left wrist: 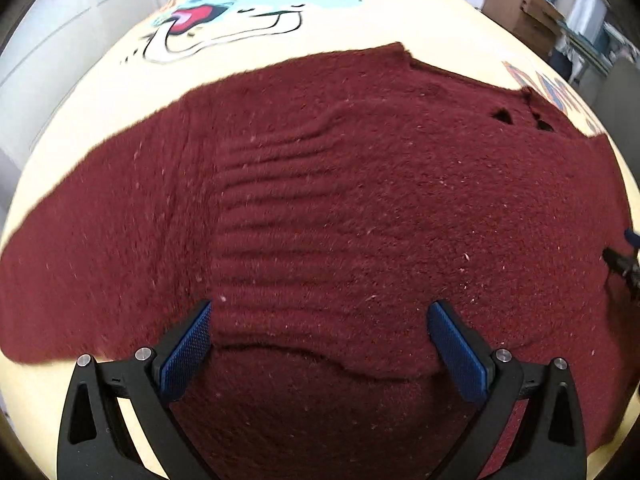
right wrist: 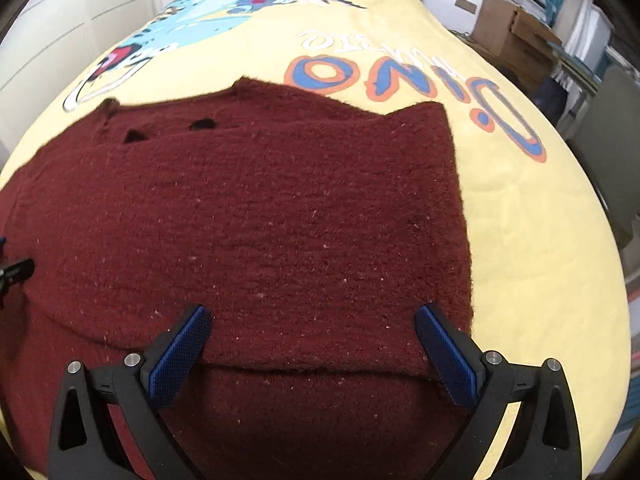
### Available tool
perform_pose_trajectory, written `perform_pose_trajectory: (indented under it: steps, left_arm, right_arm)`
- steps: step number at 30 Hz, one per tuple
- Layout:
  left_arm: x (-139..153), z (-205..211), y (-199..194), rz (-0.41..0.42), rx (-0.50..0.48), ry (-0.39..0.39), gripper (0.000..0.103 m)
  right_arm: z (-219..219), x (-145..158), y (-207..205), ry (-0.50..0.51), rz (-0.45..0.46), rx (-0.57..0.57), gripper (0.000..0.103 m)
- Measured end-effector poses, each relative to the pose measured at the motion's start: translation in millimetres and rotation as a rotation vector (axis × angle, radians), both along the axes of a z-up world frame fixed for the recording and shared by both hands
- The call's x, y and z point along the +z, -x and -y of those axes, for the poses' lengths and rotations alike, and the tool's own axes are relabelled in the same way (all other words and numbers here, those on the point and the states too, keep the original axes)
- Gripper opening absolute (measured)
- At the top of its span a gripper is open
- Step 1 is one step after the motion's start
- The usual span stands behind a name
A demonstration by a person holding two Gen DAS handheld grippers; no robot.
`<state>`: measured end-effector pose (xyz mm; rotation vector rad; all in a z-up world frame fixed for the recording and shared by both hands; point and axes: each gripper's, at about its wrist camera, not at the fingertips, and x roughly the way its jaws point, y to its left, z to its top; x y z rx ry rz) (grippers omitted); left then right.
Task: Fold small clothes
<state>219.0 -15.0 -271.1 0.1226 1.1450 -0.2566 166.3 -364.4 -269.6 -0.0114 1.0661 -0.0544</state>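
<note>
While both grippers are pointed steeply down over it, a dark red knitted sweater (left wrist: pixel 320 200) is seen lying spread on a pale yellow bedspread (right wrist: pixel 540 240) printed with a cartoon dinosaur (left wrist: pixel 240 4) and the lettering "Dino" (right wrist: pixel 400 76). Near the bottom of each view a folded edge of the knit is seen running across between the fingers, with another layer of the same fabric below it. Two small dark holes (right wrist: pixel 168 130) are visible near the far edge of the garment.

The left gripper (left wrist: pixel 318 320) is held with its jaws spread wide, its blue ribbed pads (left wrist: pixel 188 352) standing apart on either side of the fold, nothing being pinched. The right gripper (right wrist: pixel 312 324) is likewise spread fully, its blue pads (right wrist: pixel 448 356) clear of each other above the fold, with nothing clamped.

Cardboard boxes (right wrist: pixel 508 28) are stacked beyond the bed on the right, and white cupboard doors (left wrist: pixel 68 40) are seen on the left.
</note>
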Motion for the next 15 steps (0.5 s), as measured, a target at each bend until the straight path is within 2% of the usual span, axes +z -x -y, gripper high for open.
perform_pose_trajectory:
  steps: [4,8,15]
  left_arm:
    - [-2,0,2,0.008,0.012,-0.001,0.102]
    - [-3,-2,2,0.012,0.017,0.005,0.102]
    - [6,-17,-13,-0.087,0.023,0.052,0.102]
  right_arm:
    - [2,-6,1,-0.025,0.002,-0.035,0.102]
    - [-2,-8,4,-0.009,0.012,-0.039,0.102]
    - [-7,6,5,0.017,-0.010,-0.025,0.102]
